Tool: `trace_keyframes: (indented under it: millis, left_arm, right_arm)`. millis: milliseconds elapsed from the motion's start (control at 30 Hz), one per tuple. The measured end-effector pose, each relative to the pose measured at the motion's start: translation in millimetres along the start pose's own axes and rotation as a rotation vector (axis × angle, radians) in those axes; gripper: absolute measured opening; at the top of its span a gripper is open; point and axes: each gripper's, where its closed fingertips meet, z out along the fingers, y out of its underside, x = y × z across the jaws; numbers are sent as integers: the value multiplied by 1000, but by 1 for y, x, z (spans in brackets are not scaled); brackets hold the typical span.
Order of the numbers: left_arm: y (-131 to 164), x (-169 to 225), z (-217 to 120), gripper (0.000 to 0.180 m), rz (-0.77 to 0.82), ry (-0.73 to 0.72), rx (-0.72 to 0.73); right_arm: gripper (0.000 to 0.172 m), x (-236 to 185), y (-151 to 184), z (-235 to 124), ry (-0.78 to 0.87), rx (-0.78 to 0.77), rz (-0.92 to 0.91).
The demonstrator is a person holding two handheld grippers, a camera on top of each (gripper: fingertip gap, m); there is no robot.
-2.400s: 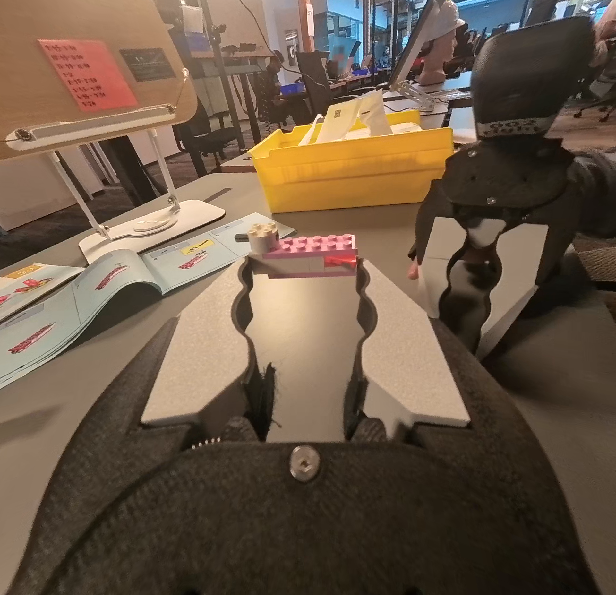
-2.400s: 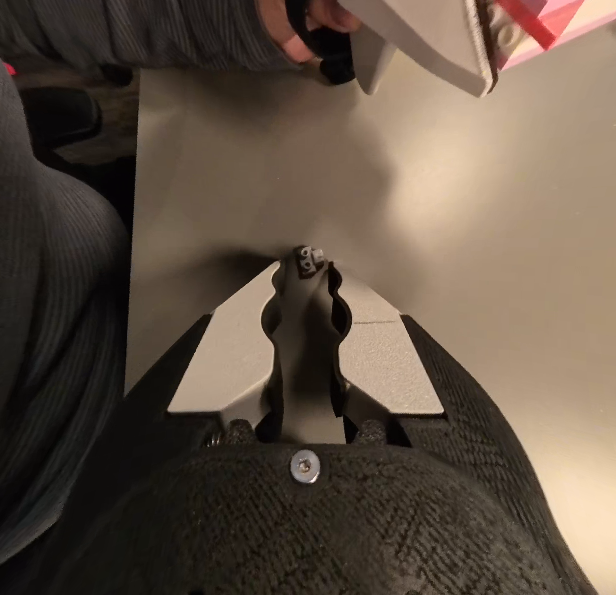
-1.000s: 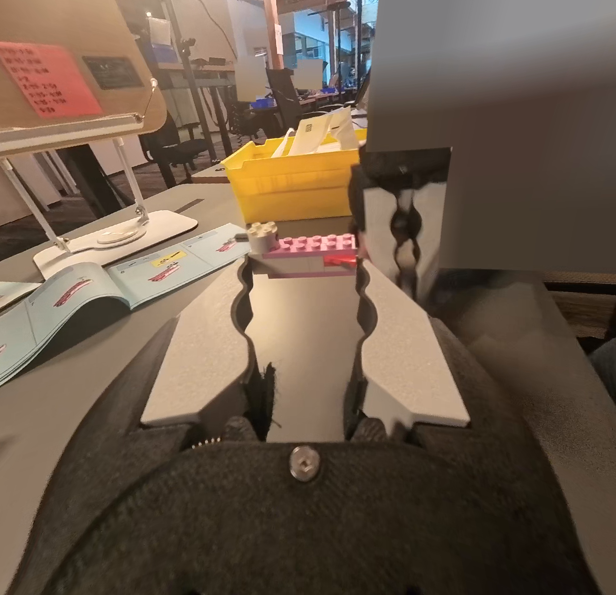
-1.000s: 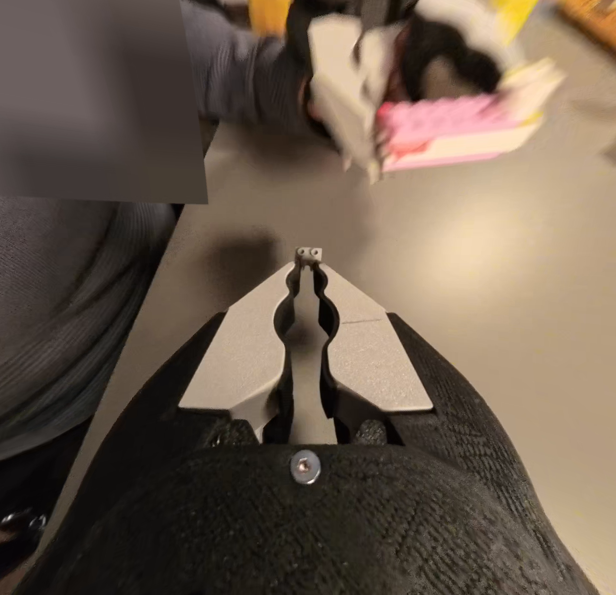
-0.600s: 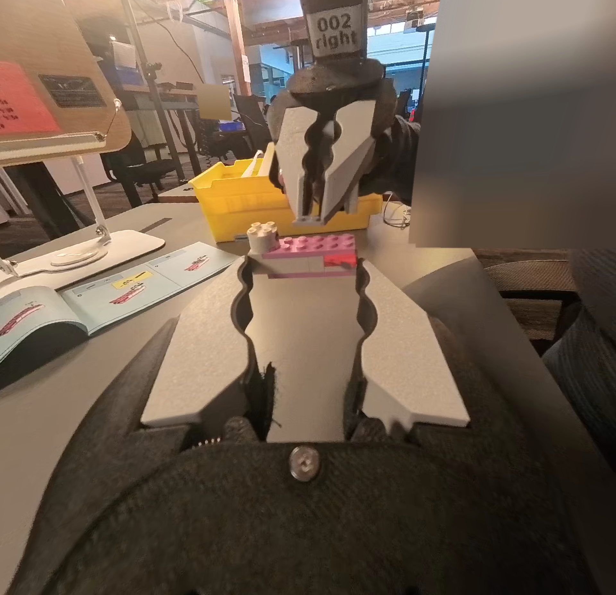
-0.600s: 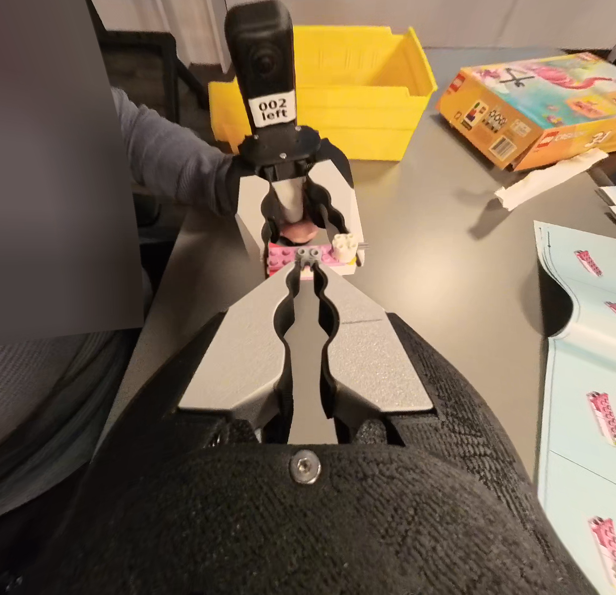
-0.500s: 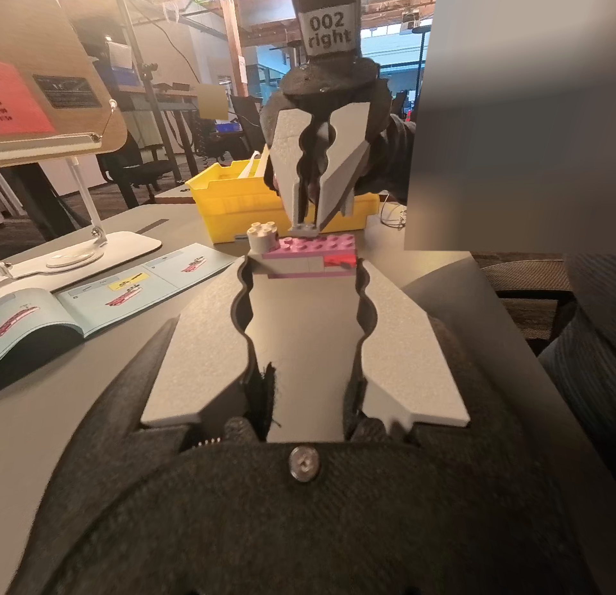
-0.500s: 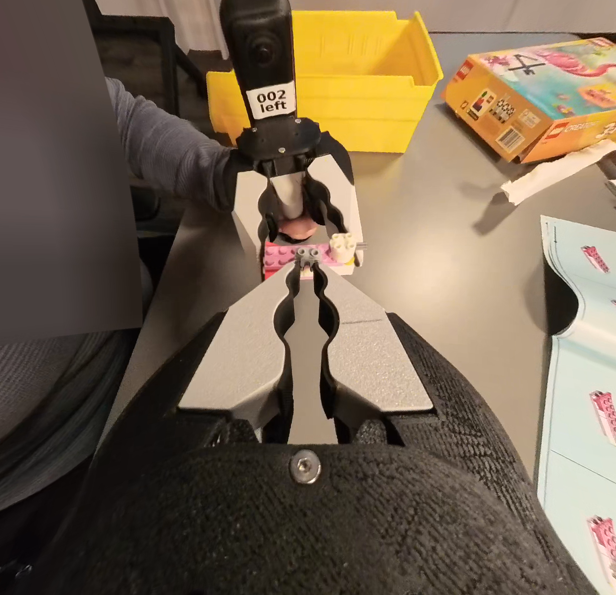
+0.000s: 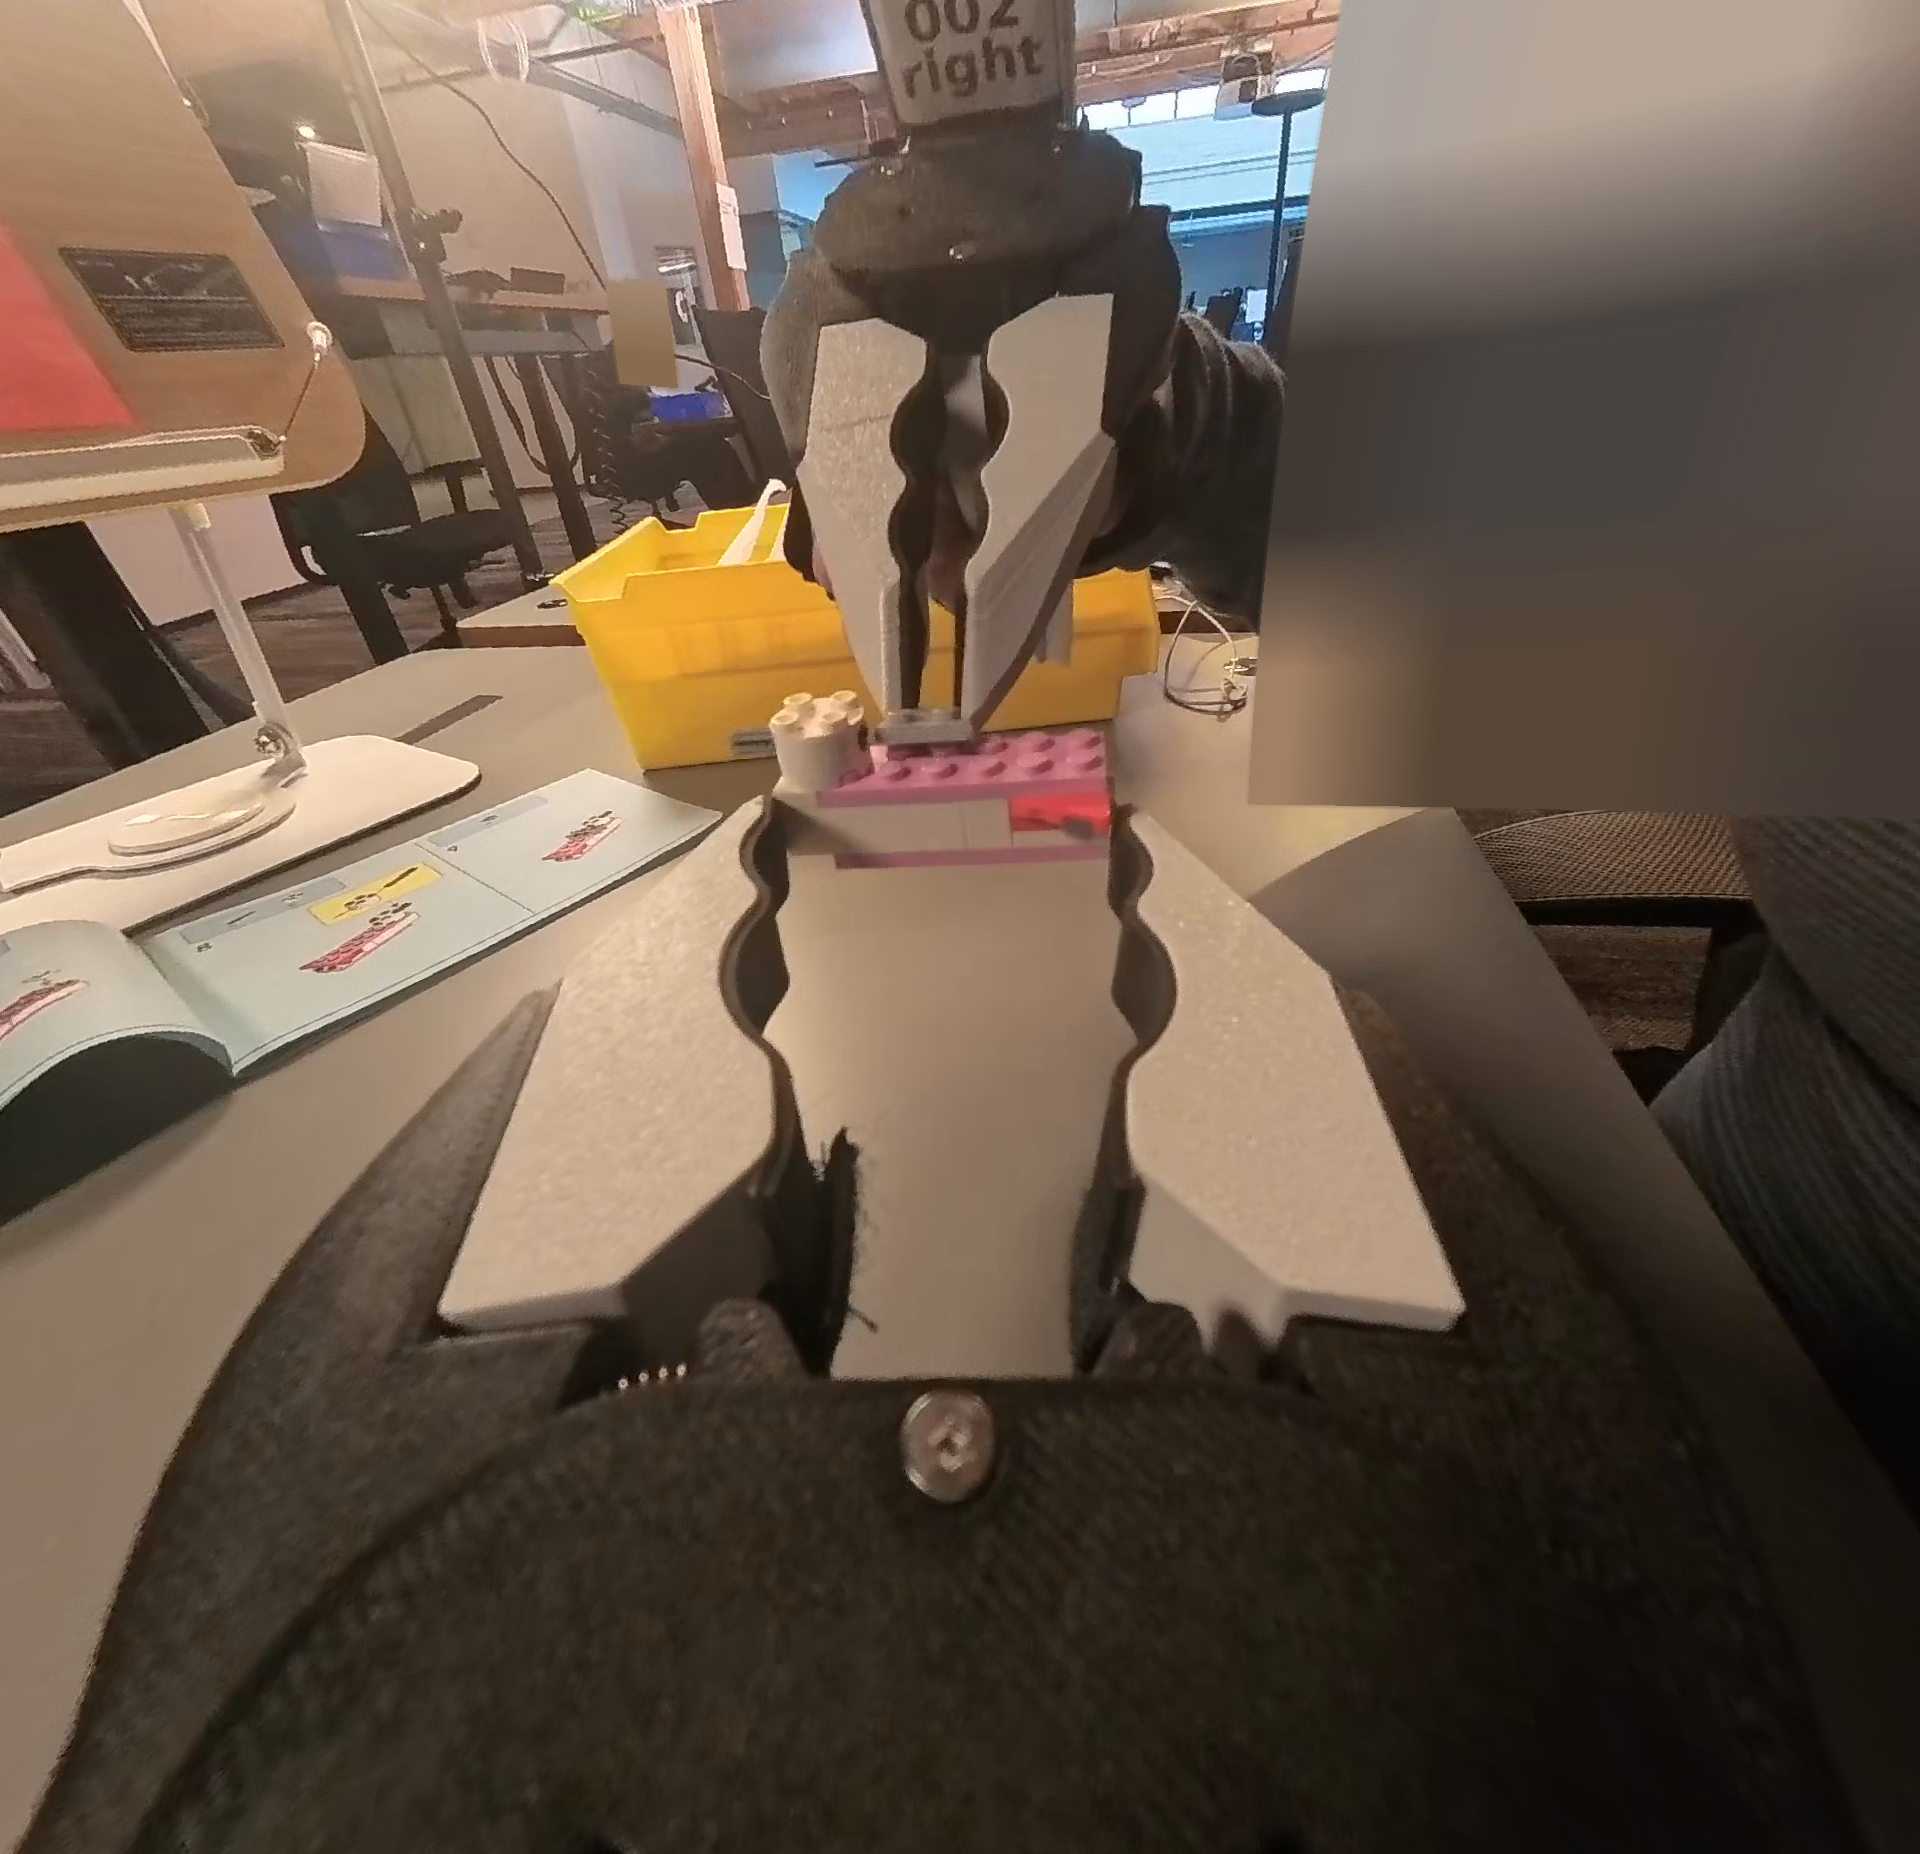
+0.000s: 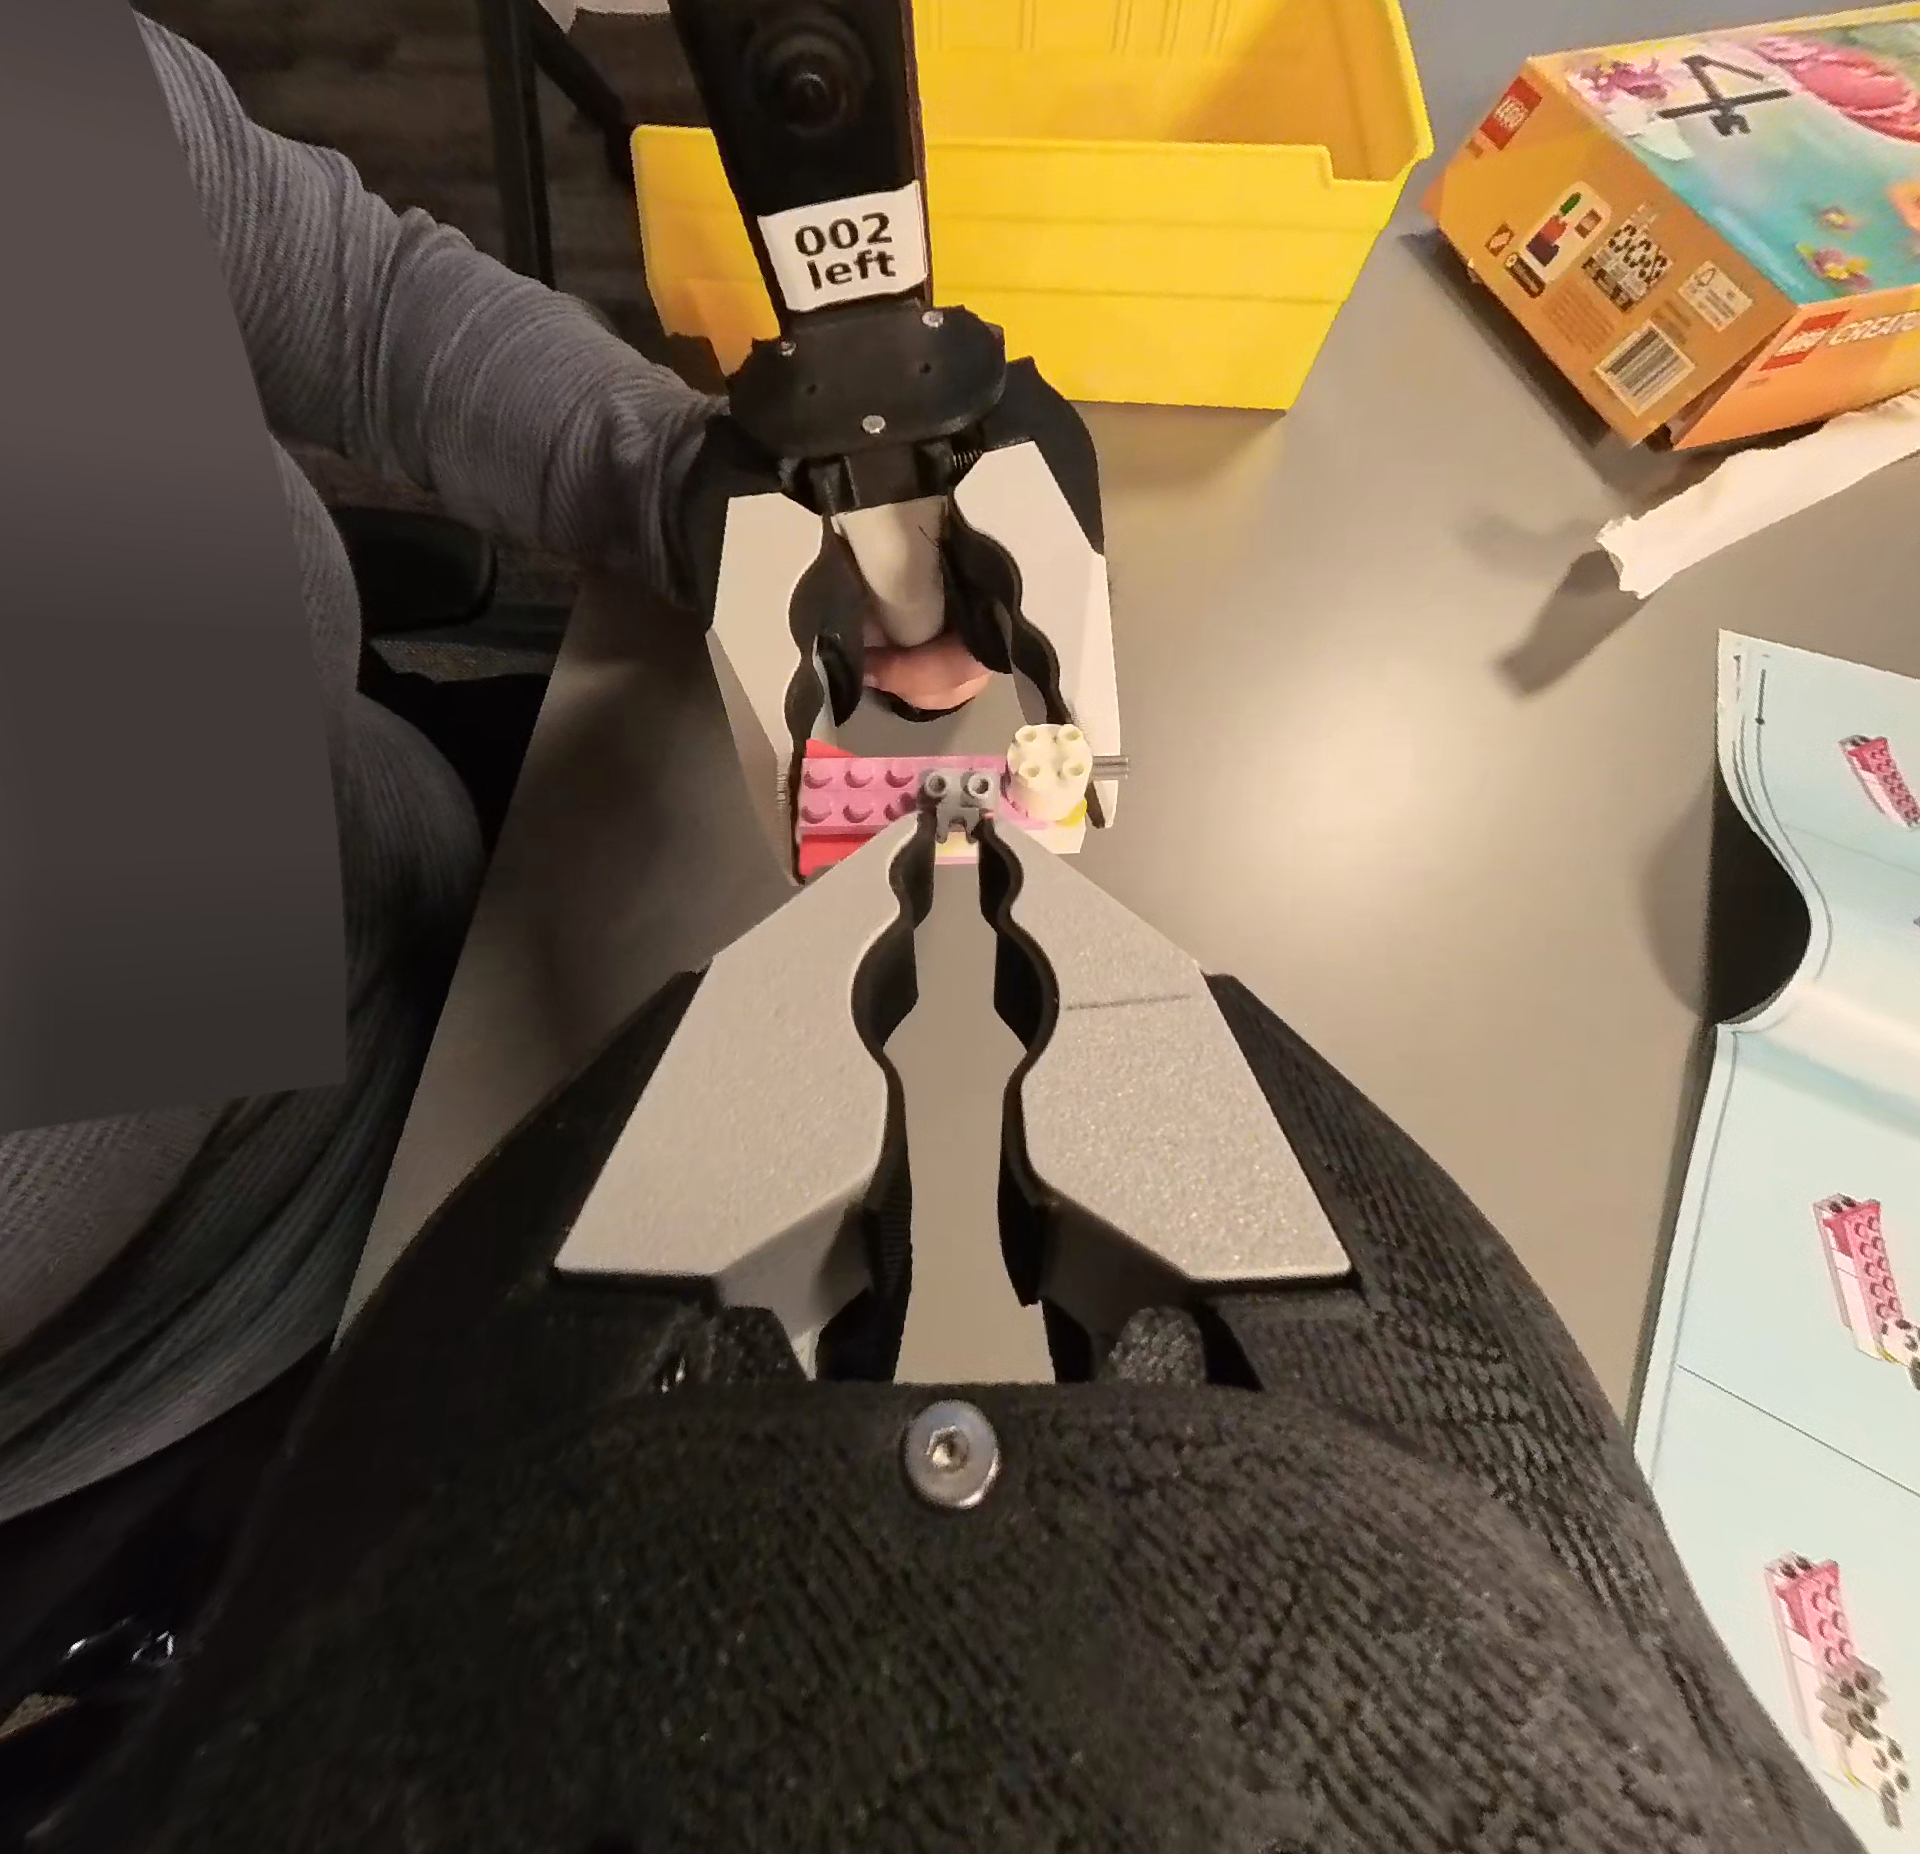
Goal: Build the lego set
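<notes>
Right now the left tool (image 9: 940,838) clamps the pink brick assembly (image 9: 961,796) above the desk (image 10: 1351,661); the right tool (image 10: 956,828) pinches a small grey plate (image 10: 956,796) touching its studs. Alignment looks key before pressing squarely.

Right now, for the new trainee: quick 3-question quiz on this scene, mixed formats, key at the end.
1. True or false: the left claw grips the pink brick block by its two ends.
2. The right claw holds: A) a small grey piece B) a red brick C) nothing.
3. Fill in: the white round brick sits on the block beside the ____ piece.

Key
1. True. Its fingers press on the block's ends.
2. A. The piece is pinched at the fingertips, right over the block's pink studs, next to the round brick.
3. Grey.

Behind stands a yellow bin; a booklet lies open on the table.
</notes>
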Motion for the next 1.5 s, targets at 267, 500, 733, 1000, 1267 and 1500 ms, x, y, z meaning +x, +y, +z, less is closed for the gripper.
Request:
trace_keyframes:
  millis: [267,500,733,1000,1267,1500]
  left_arm:
    - [-2,2,-1,62,-10,17,16]
    - [-1,-1,-1,62,-29,8,11]
    - [1,-4,0,62,-68,5,1]
    - [1,-5,-1,62,-97,11,0]
    - [1,-4,-1,62,-125,27,2]
    - [-6,3,-4,61,-226,116,58]
  right_arm:
    - [8,-2,-1,0,-2,6,-7]
    - [45,-5,-9,-11,91,83,-178]
    - [69,-9,-3,-1,478,-37,-763]
    - [69,-2,14,17,596,-231,-1001]
    - [49,7,16,20,643,-254,-1049]
    - [22,6,5,12,676,-174,-1049]
